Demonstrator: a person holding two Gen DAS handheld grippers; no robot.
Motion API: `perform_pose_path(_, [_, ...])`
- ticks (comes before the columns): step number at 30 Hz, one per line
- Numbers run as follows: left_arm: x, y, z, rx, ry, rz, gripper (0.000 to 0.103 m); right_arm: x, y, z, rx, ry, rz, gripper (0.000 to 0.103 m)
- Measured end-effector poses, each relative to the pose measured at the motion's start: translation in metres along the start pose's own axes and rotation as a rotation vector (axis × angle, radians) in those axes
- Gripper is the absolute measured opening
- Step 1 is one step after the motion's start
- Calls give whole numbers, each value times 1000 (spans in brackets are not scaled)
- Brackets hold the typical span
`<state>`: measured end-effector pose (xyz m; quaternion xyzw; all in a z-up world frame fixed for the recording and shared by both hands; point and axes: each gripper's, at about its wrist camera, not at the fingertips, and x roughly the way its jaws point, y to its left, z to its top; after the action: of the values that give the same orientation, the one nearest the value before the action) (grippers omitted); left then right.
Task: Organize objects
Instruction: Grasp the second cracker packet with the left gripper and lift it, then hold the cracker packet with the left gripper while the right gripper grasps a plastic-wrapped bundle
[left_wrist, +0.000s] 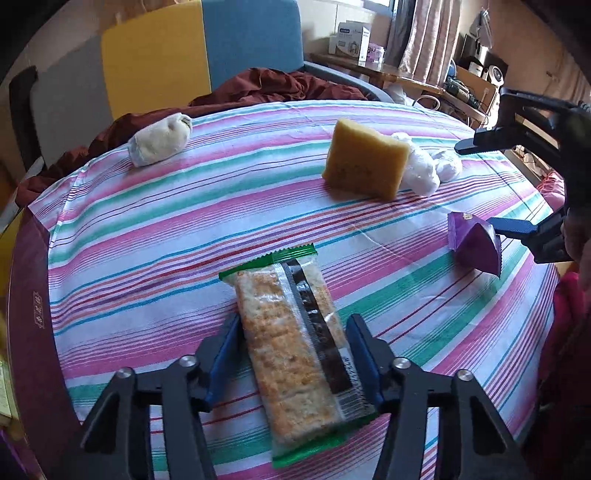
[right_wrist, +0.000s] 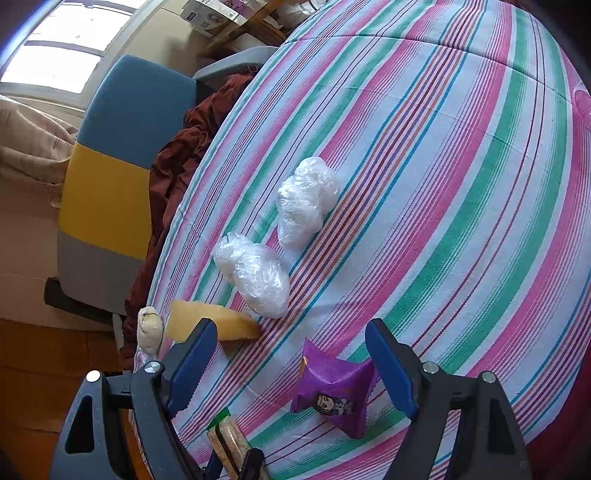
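A cracker packet (left_wrist: 295, 343) with green ends lies on the striped tablecloth (left_wrist: 184, 221), between the fingers of my left gripper (left_wrist: 295, 332). The fingers stand close to its sides with slight gaps. A purple snack pouch (left_wrist: 474, 245) lies at the right; in the right wrist view the pouch (right_wrist: 336, 391) sits between the wide-open fingers of my right gripper (right_wrist: 291, 354), untouched. A yellow sponge (left_wrist: 364, 162), two clear plastic-wrapped bundles (right_wrist: 306, 201) (right_wrist: 258, 273) and a whitish wrapped roll (left_wrist: 160, 140) lie farther back.
A blue, yellow and grey chair (left_wrist: 199, 51) with a dark red cloth (left_wrist: 266, 88) stands behind the table. A wooden desk with boxes (left_wrist: 351, 40) is at the back right. The table's dark edge (left_wrist: 29, 295) runs along the left.
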<state>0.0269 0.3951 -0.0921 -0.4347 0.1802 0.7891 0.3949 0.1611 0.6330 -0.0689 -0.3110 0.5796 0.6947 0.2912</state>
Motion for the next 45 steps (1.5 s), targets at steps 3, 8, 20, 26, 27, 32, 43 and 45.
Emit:
perform_pose_path(3, [-3,11,-7,14,-34,-37,46,-1,0,0,-3,-1,-1,84])
perform_pose_path(8, [0,2,-15,78,-93,-7,47,-4,-1,0,4,-15,-18,84])
perform_pose_path(20, [3,9,-15,59,-112,-51,47,-21,-11,4,61,-125,-72,80])
perform_pose_path(26, [3,11,-15,45,-116,-67,47,-24,6,16,15,-144,-99,68])
perform_pose_path(27, [3,12,-15,45,-117,-68,47,-24,11,22,-2,-154,-112,67])
perform_pose_path(32, [3,12,-15,42,-120,-73,47,1,28,52,-74,-134,-201,59])
perform_pose_path(43, [3,12,-15,46,-125,-70,47,42,34,65,-203,-115,-303,38])
perform_pose_path(45, [3,12,-15,49,-126,-66,47,35,39,61,-236,-131,-305,37])
